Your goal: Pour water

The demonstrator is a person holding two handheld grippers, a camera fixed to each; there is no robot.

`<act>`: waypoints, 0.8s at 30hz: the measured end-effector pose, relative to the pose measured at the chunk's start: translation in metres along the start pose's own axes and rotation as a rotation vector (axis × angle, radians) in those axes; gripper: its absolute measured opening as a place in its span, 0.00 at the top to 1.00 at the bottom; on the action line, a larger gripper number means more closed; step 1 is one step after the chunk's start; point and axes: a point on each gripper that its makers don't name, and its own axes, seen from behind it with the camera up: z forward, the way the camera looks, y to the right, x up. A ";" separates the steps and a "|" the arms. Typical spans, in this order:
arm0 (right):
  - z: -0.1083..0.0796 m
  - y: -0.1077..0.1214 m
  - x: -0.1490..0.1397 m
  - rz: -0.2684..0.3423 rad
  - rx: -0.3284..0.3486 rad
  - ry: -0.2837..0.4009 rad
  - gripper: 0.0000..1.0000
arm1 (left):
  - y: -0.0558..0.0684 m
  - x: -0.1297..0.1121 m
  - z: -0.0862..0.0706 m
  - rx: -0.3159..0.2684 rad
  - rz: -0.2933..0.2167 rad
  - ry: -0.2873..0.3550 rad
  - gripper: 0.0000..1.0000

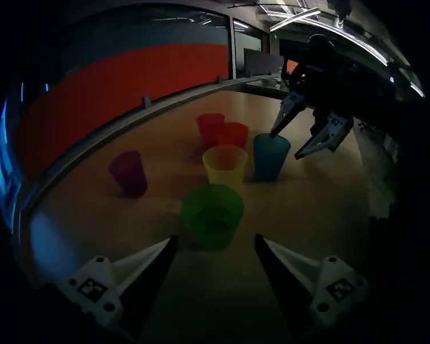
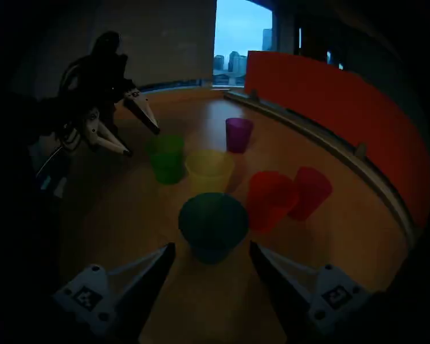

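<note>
Dim table (image 1: 329, 195); green cup (image 1: 212, 215) contents unclear

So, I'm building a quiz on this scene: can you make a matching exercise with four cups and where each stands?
Cups:
1. green cup
2. blue cup
3. purple cup
4. yellow cup

Places:
A. apart from the others, nearer the red panel
B. just ahead of the left tool
C. middle of the cluster
D. just ahead of the right tool

Pairs: 1-B, 2-D, 3-A, 4-C
</note>
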 end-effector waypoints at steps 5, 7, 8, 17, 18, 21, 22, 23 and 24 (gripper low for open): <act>-0.013 0.000 -0.005 0.005 -0.020 -0.001 0.00 | -0.004 -0.001 -0.008 0.015 -0.016 0.012 0.01; -0.019 0.000 -0.008 0.008 -0.030 -0.003 0.00 | -0.005 -0.004 -0.011 0.016 -0.025 0.013 0.01; -0.022 0.000 -0.010 0.011 -0.034 -0.004 0.00 | -0.005 -0.005 -0.012 0.017 -0.028 0.012 0.01; -0.042 0.002 -0.021 0.035 -0.080 -0.004 0.00 | -0.007 -0.009 -0.024 0.039 -0.040 0.022 0.01; -0.044 0.002 -0.021 0.037 -0.084 -0.002 0.00 | -0.008 -0.009 -0.024 0.041 -0.043 0.023 0.01; -0.048 0.003 -0.019 0.049 -0.102 0.010 0.00 | -0.011 -0.008 -0.029 0.060 -0.050 0.034 0.01; -0.050 0.005 -0.018 0.057 -0.114 0.017 0.00 | -0.013 -0.006 -0.031 0.067 -0.057 0.043 0.01; -0.052 0.006 -0.017 0.064 -0.125 0.024 0.00 | -0.014 -0.005 -0.033 0.073 -0.064 0.051 0.01; -0.054 0.008 -0.016 0.070 -0.136 0.030 0.00 | -0.016 -0.004 -0.036 0.079 -0.070 0.060 0.01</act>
